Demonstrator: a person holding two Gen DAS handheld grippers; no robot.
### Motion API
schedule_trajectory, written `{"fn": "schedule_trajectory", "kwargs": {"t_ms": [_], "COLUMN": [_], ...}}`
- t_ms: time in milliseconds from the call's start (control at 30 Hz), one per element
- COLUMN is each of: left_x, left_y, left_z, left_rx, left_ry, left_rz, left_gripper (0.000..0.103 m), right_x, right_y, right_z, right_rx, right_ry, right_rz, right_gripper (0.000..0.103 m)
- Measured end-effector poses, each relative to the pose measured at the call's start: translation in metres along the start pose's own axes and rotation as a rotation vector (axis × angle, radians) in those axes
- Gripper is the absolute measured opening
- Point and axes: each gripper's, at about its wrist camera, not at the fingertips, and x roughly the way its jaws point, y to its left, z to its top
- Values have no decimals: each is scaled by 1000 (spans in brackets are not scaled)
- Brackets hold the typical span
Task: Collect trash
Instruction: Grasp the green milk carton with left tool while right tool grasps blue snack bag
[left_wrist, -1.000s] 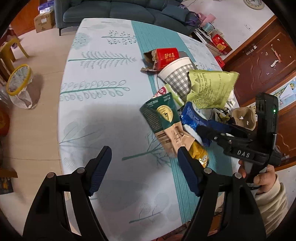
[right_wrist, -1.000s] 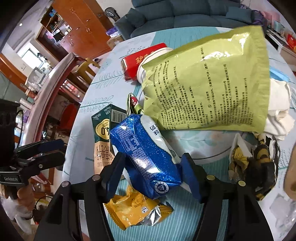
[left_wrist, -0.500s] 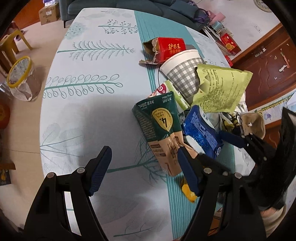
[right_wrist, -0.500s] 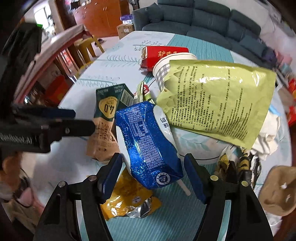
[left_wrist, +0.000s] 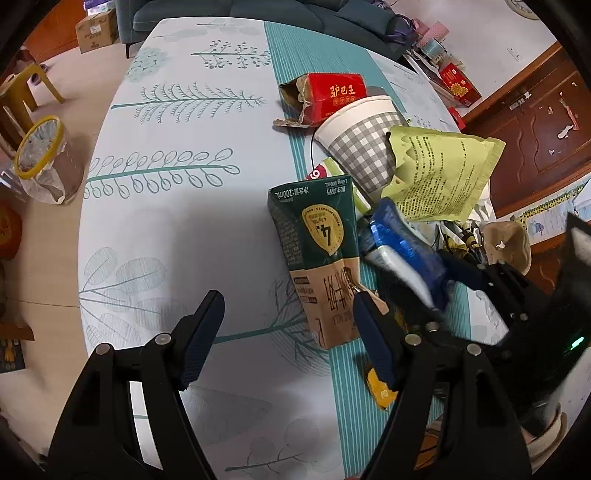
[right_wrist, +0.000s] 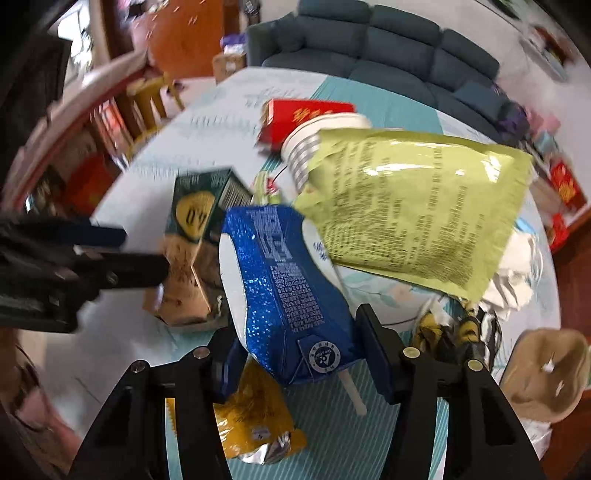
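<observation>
Here the right gripper (right_wrist: 301, 354) has its fingers closed on the blue carton (right_wrist: 284, 291), which sits tilted between them with its straw poking out at 5 o'clock. The left gripper (left_wrist: 288, 332) has its fingers spread wide over the tabletop (left_wrist: 177, 229), holding nothing; its right fingertip (left_wrist: 364, 306) lies against the green-and-brown carton (left_wrist: 321, 258). At 12 o'clock of that carton stand the checked paper cup (left_wrist: 362, 136) and red box (left_wrist: 332, 96); the yellow-green bag (left_wrist: 439, 177) leans at 1 o'clock. A yellow wrapper (right_wrist: 251, 417) lies under the blue carton.
</observation>
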Motion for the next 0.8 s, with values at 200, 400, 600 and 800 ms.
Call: {"fn": "schedule_trajectory", "kwargs": {"t_ms": [200,400,600,800], "left_x": [6,21,19,-2], "left_y": [-6,-17,-34,-50], "left_z": [2,4,1,-19], "left_rx": [-14,-25,24,115], "left_ry": [20,32,27,1], "left_rz": [-1,37,12,3], "left_gripper": [70,70,18,17], "right_x": [-23,-43,-78,-126], "right_y": [-23,-38,-52,-52], "right_z": [-5,-25,-50,-82], "right_rx": [131,246,304,350], "right_ry": [0,5,-19,-66], "right_rz": [29,34,38,33], "right_gripper": [54,54,54,54]}}
